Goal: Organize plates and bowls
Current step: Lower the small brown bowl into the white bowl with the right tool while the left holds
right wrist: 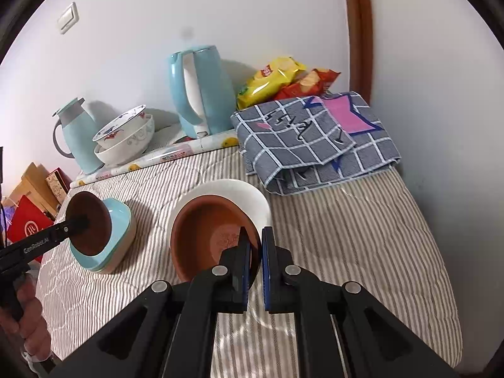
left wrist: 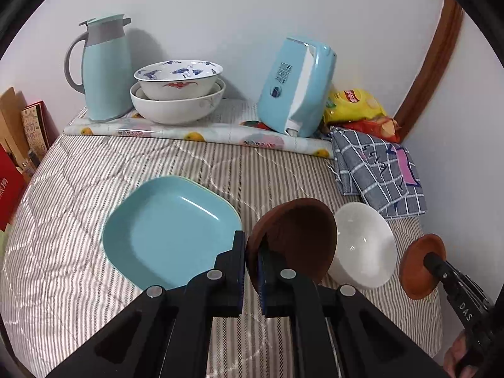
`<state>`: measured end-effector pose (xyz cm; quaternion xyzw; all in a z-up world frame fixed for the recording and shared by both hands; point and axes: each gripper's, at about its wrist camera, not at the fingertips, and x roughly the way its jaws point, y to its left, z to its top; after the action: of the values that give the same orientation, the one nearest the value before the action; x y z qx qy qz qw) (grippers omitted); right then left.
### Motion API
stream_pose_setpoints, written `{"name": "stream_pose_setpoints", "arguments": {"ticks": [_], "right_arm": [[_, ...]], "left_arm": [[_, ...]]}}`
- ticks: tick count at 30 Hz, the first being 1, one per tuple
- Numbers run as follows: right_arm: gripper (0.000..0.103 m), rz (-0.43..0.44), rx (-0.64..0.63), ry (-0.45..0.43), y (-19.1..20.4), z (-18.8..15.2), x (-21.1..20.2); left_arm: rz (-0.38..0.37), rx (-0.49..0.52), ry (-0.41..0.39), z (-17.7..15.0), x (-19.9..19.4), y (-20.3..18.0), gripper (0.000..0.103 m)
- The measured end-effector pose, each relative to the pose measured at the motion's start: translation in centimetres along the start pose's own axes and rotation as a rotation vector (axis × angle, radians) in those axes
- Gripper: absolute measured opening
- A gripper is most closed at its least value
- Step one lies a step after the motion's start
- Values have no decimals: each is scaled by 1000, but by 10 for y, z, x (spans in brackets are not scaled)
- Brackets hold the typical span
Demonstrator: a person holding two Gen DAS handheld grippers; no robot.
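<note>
The left gripper [left wrist: 252, 271] pinches the rim of a dark brown bowl [left wrist: 296, 236] tilted beside the blue plate [left wrist: 170, 230], while the right gripper [right wrist: 255, 264] clamps a terracotta bowl [right wrist: 208, 236] just above the white bowl [right wrist: 233, 195] on the striped cloth [right wrist: 346, 252].

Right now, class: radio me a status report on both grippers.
Left gripper shut on brown bowl. Right gripper shut on terracotta bowl, near white bowl. Nothing blocking.
</note>
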<state>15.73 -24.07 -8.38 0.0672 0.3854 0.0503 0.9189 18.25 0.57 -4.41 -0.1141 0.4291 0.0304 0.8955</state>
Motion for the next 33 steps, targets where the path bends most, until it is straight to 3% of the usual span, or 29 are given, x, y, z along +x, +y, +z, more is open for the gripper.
{"name": "stream_pose_setpoints", "arguments": {"ticks": [21, 33], "right_arm": [[7, -57, -85, 145, 36, 15, 89], [7, -74, -90, 204, 36, 13, 113]], "left_arm": [[3, -25, 45, 22, 41, 21, 7], [6, -50, 61, 21, 53, 30, 7]]}}
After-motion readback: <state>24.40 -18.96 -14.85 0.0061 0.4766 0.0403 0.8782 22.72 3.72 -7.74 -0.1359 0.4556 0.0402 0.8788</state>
